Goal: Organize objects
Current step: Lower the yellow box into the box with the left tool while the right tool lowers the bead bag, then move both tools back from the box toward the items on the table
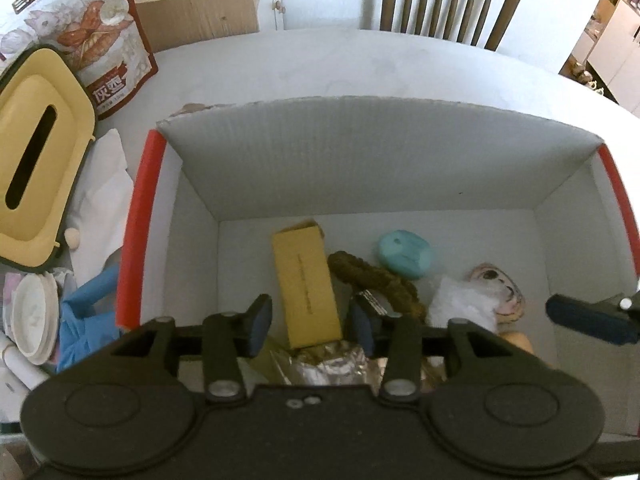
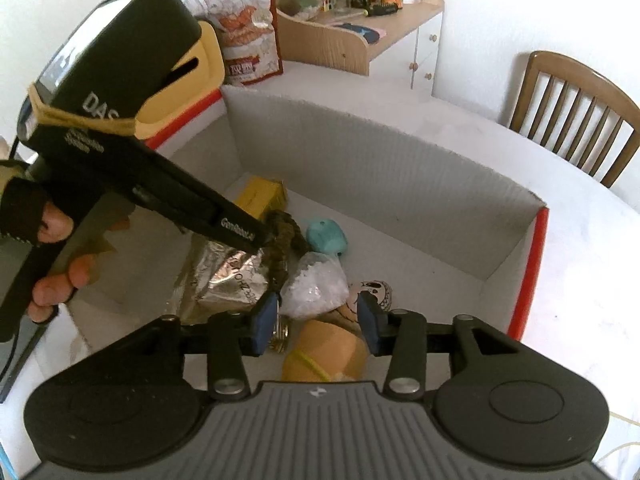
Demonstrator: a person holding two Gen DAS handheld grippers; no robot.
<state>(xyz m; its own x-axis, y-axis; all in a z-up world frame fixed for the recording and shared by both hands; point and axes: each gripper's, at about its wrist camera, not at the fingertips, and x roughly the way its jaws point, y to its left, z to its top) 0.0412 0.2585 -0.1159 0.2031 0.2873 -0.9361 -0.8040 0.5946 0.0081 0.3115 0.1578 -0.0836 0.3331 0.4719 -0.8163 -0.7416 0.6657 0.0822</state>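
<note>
A white cardboard box (image 1: 360,168) with red edges stands on the table. In it lie a yellow carton (image 1: 306,284), a brown braided rope (image 1: 372,276), a teal case (image 1: 406,254), a clear bag of white bits (image 2: 316,288), a silver foil pouch (image 2: 228,280) and a plush toy (image 2: 332,348). My left gripper (image 1: 312,326) is open and empty over the yellow carton. My right gripper (image 2: 316,324) is open and empty above the plush toy and the bag. The right gripper's fingertip (image 1: 588,318) shows at the right in the left wrist view.
Left of the box are a yellow tissue box (image 1: 36,156), a red snack bag (image 1: 80,36), white tissues (image 1: 100,200), a blue glove (image 1: 84,316) and small white dishes (image 1: 30,316). A wooden chair (image 1: 448,0) stands behind the table. A shelf unit (image 2: 360,40) stands at the back.
</note>
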